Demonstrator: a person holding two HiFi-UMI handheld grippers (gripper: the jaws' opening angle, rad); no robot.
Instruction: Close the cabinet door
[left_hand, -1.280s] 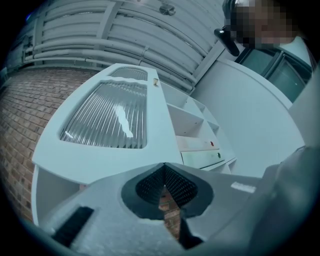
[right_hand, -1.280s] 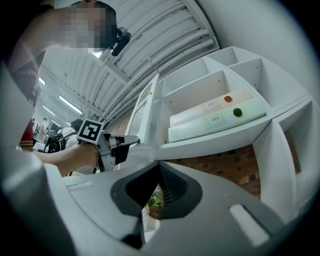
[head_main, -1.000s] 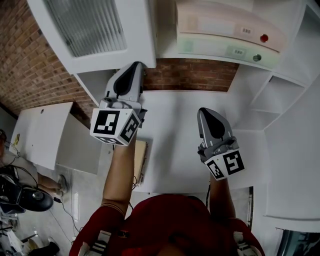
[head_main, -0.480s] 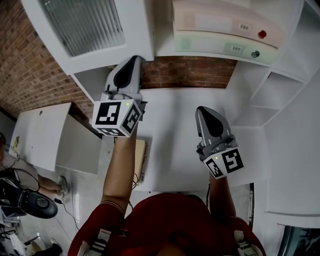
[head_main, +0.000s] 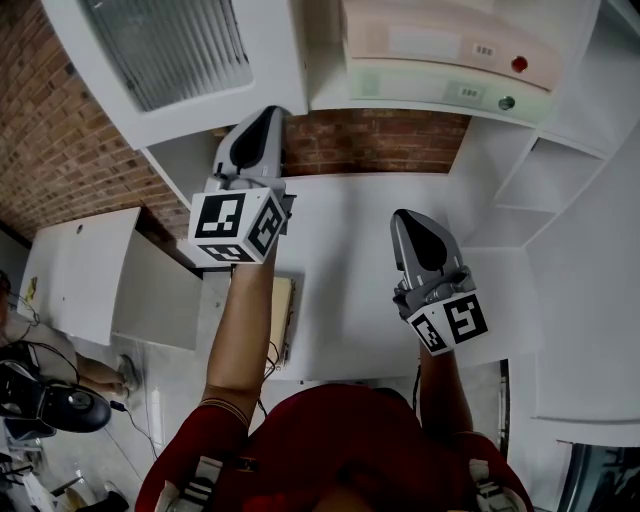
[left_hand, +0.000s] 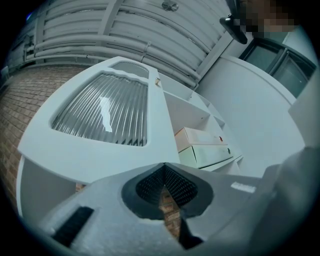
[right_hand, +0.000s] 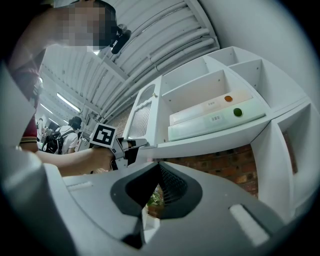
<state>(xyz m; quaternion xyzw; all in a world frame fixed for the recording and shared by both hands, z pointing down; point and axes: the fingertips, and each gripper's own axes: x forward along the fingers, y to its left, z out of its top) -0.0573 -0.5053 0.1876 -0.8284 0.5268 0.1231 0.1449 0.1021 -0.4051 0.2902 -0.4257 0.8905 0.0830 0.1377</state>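
The cabinet door (head_main: 190, 60) stands open at the far left, swung out from the cabinet (head_main: 560, 150), and its long axis looks upright. The left gripper (head_main: 268, 115), fingers closed on nothing, sits just beside the door's lower edge; I cannot tell whether they touch. The right gripper (head_main: 405, 218), fingers likewise closed and empty, hovers over the surface (head_main: 340, 270). This looks like the approach step. Next, the door's free edge needs a steady push round toward the cabinet front.
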